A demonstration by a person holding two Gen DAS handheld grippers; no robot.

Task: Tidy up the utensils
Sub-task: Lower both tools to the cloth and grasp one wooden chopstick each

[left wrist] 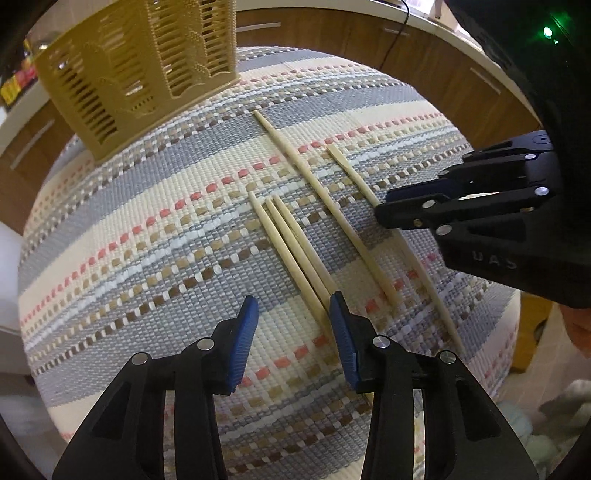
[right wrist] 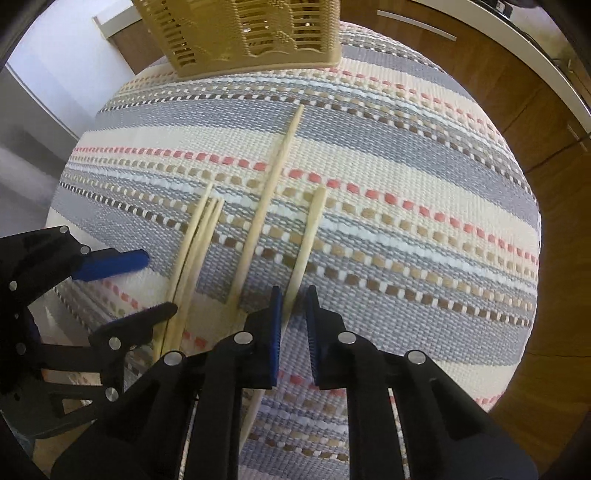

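Note:
Several wooden chopsticks lie on a striped woven mat (left wrist: 147, 236). A group of three chopsticks (left wrist: 291, 251) lies side by side, also in the right wrist view (right wrist: 195, 243). A long chopstick (left wrist: 332, 210) lies beside them (right wrist: 266, 199). The rightmost chopstick (left wrist: 354, 173) runs between the right gripper's fingers (right wrist: 308, 236). My left gripper (left wrist: 293, 306) is open, low over the near ends of the three. My right gripper (right wrist: 295, 295) is narrowly open around the rightmost chopstick; a gap shows beside it. A tan slotted utensil holder (left wrist: 136, 70) stands at the mat's far edge (right wrist: 251, 33).
The mat (right wrist: 406, 184) covers a round table. Brown wooden cabinet fronts (left wrist: 424, 62) lie beyond it, and wood flooring or cabinet (right wrist: 546, 147) shows to the right. A white surface (left wrist: 7, 280) is at the left.

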